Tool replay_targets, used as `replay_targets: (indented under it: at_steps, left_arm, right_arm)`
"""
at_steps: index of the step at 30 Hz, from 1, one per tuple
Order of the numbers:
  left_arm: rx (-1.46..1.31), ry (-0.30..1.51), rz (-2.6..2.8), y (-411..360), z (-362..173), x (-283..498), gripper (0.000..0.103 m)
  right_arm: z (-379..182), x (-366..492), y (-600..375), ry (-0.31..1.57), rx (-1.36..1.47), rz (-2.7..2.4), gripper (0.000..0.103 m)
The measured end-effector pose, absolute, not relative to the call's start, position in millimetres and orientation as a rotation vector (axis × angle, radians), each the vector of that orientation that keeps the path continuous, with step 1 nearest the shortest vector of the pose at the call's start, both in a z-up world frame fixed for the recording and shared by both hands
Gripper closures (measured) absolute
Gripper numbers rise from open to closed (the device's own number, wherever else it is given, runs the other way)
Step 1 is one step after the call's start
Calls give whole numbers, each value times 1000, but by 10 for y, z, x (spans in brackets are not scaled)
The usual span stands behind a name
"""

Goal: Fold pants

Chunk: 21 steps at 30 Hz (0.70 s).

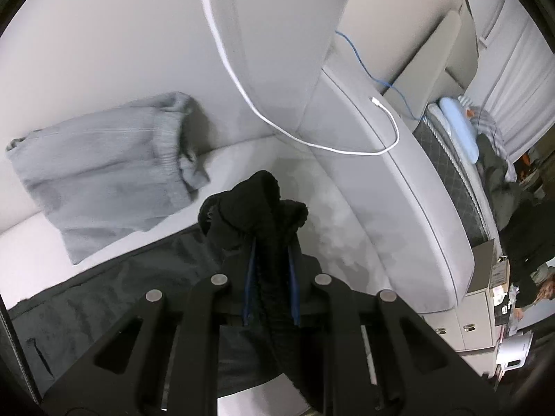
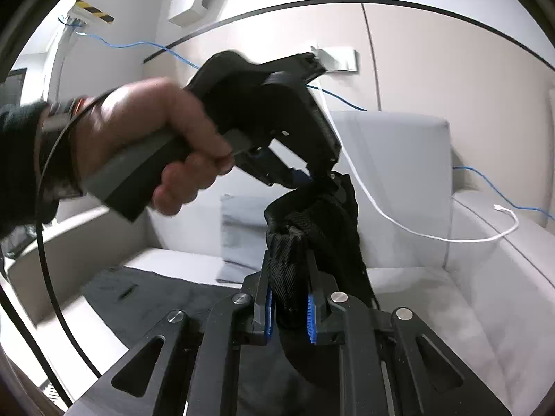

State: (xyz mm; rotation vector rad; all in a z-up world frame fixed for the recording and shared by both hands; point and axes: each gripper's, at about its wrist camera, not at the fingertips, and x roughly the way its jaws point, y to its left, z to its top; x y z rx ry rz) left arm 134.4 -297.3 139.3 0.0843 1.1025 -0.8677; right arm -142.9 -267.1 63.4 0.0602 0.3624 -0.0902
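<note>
Bare seat cushion [image 1: 333, 215] is lying open ahead of both grippers. Folded grey garment [image 1: 104, 173] is occupying the cushion's left part. A white cable [image 1: 347, 150] is draping over the padded armrest [image 1: 399, 187] (loose end hanging free), obstructing passage rightward.

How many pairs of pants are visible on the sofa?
2: black pants gripped by left gripper and right gripper; folded grey pants leaning against the sofa backrest. Others may be hidden.

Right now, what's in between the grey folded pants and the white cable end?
In the left wrist view, only bare pale sofa lies between the grey folded pants and the white cable: its backrest and seat corner. Nothing else sits there.
</note>
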Motion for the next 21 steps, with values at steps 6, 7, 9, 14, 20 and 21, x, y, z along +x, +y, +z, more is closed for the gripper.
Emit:
replay_targets:
  at_steps: [6, 7, 9, 14, 20, 21]
  left_arm:
    - [27, 1077, -864, -2408, 1420, 1468, 90]
    - [25, 1071, -861, -2341, 1429, 1475, 90]
    - [17, 1066, -851, -2180, 1423, 1504, 90]
    - [-11, 1060, -829, -1822, 1343, 1559, 90]
    - [-42, 1053, -797, -1416, 1170, 1656, 90]
    - [-34, 1045, -787, -1394, 1140, 1652, 90]
  right_arm:
    - [721, -1239, -2388, 373, 62, -39, 89]
    - [726, -1210, -2329, 377, 54, -31, 89]
    - [722, -1134, -2207, 387, 48, -9, 89]
    - [694, -968, -1951, 420, 10, 19, 89]
    - [621, -813, -1725, 462, -11, 53, 89]
    - [604, -789, -1681, 468, -17, 58, 89]
